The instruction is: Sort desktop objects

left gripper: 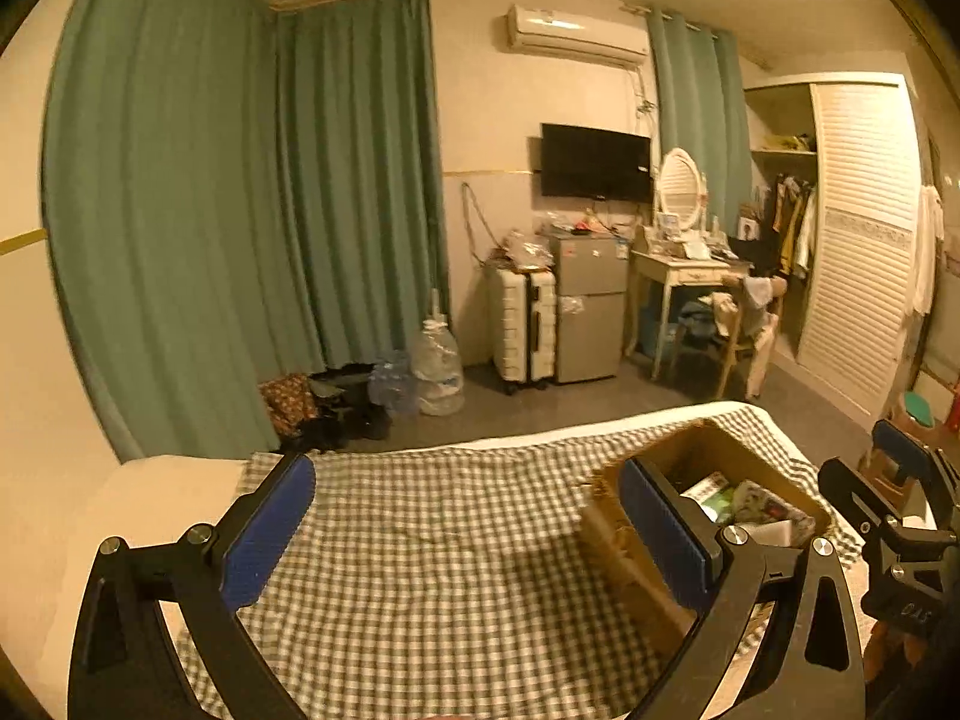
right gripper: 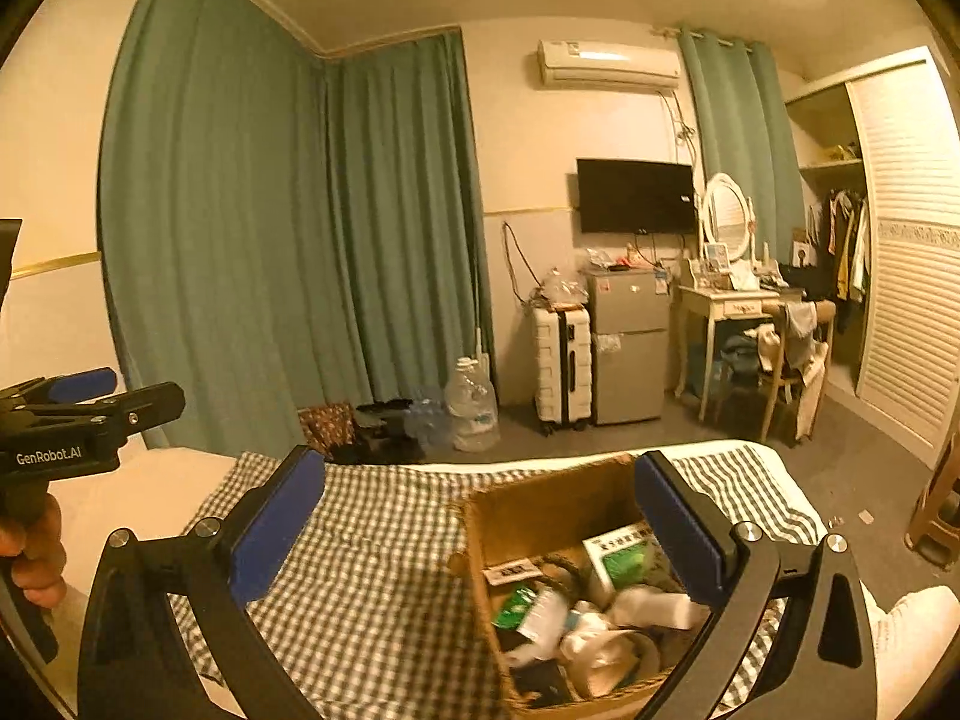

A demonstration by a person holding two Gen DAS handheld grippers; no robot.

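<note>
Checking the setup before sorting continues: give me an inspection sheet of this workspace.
Surface: checked cloth over a bed, bare apart from the box.
Job's things: cardboard box holding packets, a white bottle and a tape roll.
Clutter: nothing seen on the cloth.
Grippers: left gripper open, empty; right gripper open, empty, above the box.
Cables: cord hanging on the far wall.
Surroundings: green curtains, TV, fridge, suitcase, water jug.

Box (right gripper: 540, 504) of items sits on the bed (right gripper: 372, 570), right of centre
</note>
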